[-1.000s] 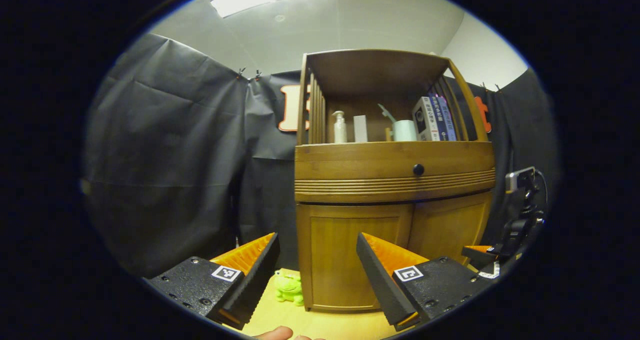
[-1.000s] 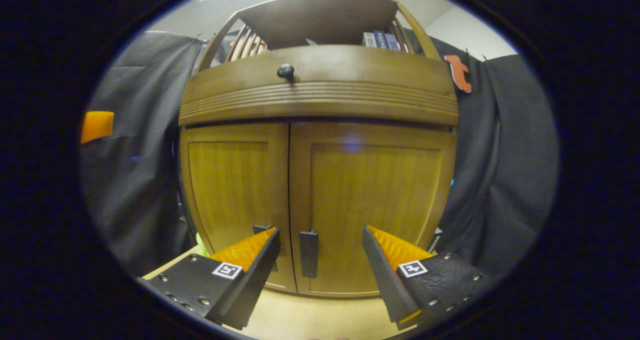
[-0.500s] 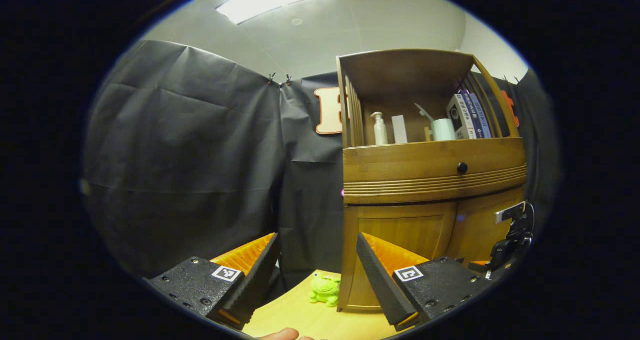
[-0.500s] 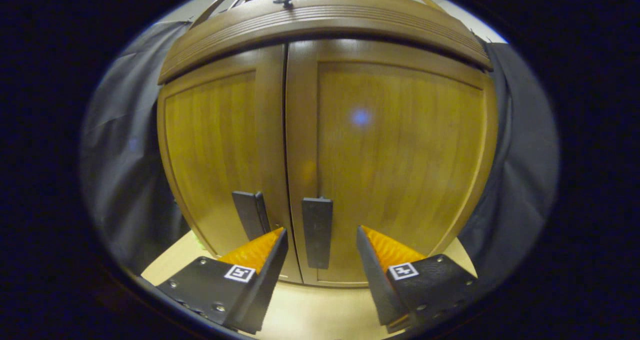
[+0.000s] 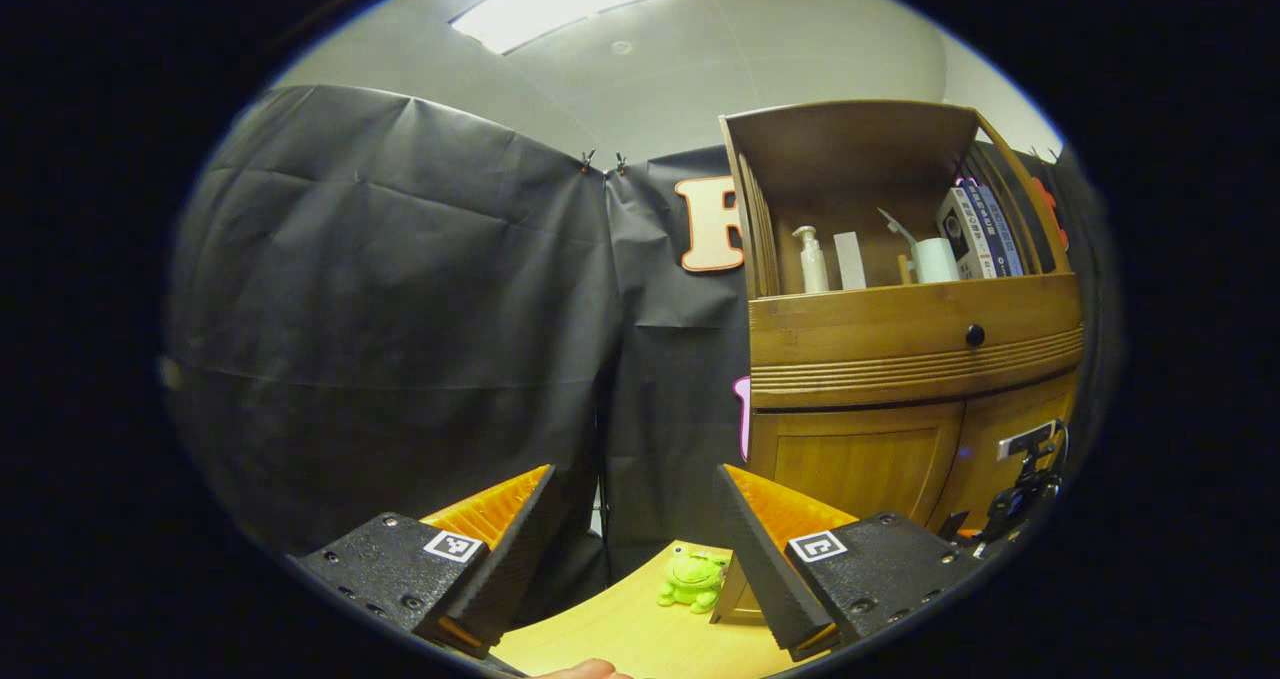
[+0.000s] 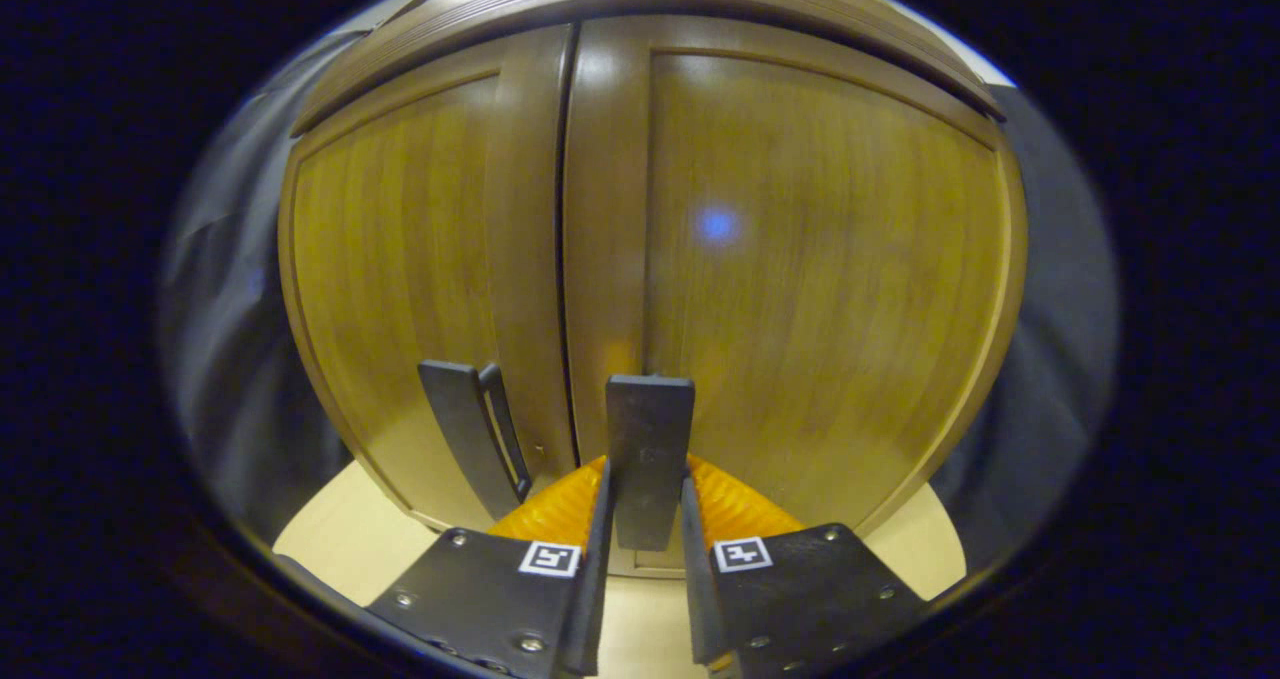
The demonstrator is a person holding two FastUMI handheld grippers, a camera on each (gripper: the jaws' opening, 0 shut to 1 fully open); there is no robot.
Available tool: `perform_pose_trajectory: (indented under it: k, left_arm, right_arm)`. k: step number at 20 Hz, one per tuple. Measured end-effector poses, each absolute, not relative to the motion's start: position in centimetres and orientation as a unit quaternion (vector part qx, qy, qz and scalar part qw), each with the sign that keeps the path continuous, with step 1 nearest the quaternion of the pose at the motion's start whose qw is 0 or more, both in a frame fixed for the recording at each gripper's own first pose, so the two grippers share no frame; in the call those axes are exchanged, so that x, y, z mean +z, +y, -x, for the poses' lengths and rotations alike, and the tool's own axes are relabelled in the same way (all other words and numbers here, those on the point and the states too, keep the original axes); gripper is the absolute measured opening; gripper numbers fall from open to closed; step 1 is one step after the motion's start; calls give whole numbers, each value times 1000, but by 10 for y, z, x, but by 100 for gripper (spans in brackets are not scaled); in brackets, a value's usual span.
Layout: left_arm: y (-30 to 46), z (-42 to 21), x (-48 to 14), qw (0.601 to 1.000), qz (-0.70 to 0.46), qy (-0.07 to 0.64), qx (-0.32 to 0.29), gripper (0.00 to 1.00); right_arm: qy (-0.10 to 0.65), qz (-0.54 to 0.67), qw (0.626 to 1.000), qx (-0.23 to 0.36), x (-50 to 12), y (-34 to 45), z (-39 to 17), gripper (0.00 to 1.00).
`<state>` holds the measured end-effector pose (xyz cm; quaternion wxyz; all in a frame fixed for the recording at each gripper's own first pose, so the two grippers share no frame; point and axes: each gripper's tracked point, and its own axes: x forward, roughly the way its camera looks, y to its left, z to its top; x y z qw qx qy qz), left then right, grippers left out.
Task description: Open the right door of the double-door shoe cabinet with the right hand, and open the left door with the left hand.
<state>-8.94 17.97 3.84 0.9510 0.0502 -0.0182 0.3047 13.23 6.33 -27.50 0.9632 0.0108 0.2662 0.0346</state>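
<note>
Doors both read as closed: our right claw [image 6: 645, 499] pinches the right door handle [image 6: 648, 459] low on the shoe cabinet [image 5: 905, 359], which stands on the desk [image 5: 620, 629]; our left claw [image 5: 632, 529] hangs spread, off to the side.

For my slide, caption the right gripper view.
Right hand-held gripper shut on the right door handle; both cabinet doors closed.

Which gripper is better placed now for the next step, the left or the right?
Right. The right gripper is closed on the right door's handle; both doors look shut. The left gripper is open, aimed beside the cabinet.
</note>
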Motion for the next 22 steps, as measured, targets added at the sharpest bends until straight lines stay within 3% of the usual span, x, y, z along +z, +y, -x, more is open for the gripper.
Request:
perform_pose_trajectory:
  k: [2,4,13,22]
  left_arm:
    - [179,90,39,952,-42,-22,303,92]
    - [179,90,40,954,-34,-22,297,92]
    - [167,80,41,965,-28,-19,259,92]
    - [117,47,31,985,0,-11,170,92]
  right_arm:
    - [270,-14,962,34,-279,66,-129,25]
    - [274,-25,961,33,-271,62,-129,23]
    - [277,-39,960,25,-268,59,-127,23]
    - [283,-58,957,4,-272,56,-129,23]
